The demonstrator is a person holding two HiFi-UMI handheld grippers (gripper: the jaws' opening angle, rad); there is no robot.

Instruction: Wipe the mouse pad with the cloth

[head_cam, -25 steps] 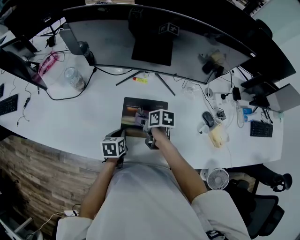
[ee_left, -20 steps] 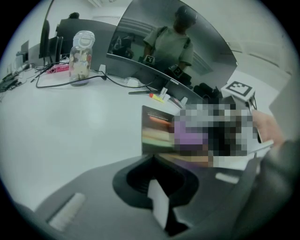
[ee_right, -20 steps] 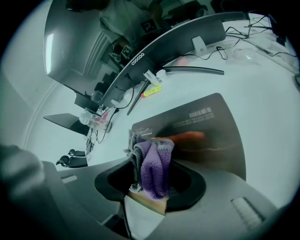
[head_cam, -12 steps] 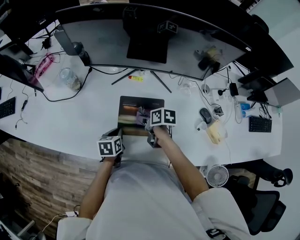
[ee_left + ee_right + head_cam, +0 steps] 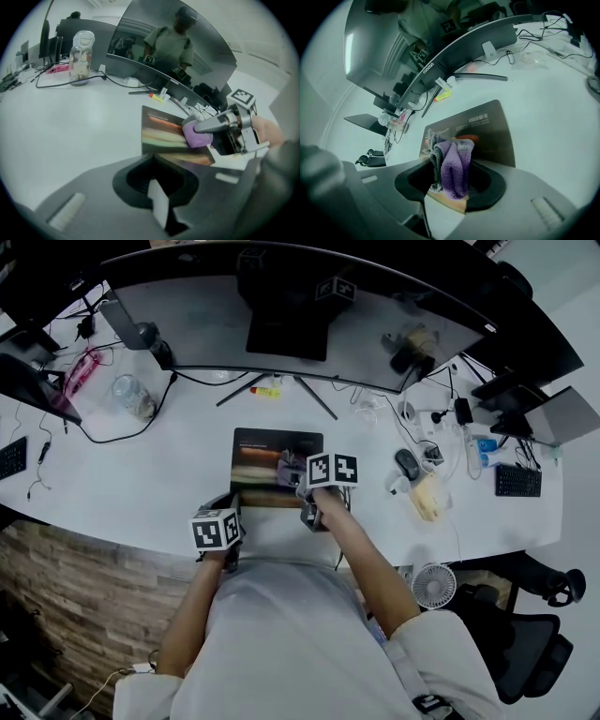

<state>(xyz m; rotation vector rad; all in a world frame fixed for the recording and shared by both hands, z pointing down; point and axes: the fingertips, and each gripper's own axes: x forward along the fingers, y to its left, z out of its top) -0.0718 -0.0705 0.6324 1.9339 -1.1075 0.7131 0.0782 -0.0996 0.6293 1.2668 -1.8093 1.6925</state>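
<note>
Head view: pad [image 5: 262, 451] lies flat on desk [image 5: 141, 474], directly ahead of both claws, with monitor [image 5: 300, 315] beyond it. Right gripper [image 5: 298, 476] is over the pad's near-right part. Left gripper [image 5: 230, 505] sits by the near-left corner; can't tell if it touches. Mouse [image 5: 405, 463] is well to the right of the right claw. Only this view gives the whole pad outline: close to square, a bit longer across, so its long axis runs roughly parallel to the monitor.

Left gripper view: the only side-on look at the right gripper [image 5: 225, 126]. Cloth [image 5: 194, 136] is a purple wad at its tip, down on the pad [image 5: 161, 133], ahead-right of the left claw. Left gripper [image 5: 157, 197] jaws are together with nothing between them. The pad's near edge drops out of sight behind its body. Jar [image 5: 80, 58] stands far ahead-left.

Right gripper view: right gripper [image 5: 452, 173] is clamped on the cloth [image 5: 457, 164]. Only this view shows the cloth's layers: grey fold on the left, purple on the right, frayed top. It is bunched, its long axis runs up-down between the jaws, and its lower end hangs toward the pad [image 5: 487, 131]. A barcode label [image 5: 478, 121] shows on the pad's far part, seen in neither other view.
</note>
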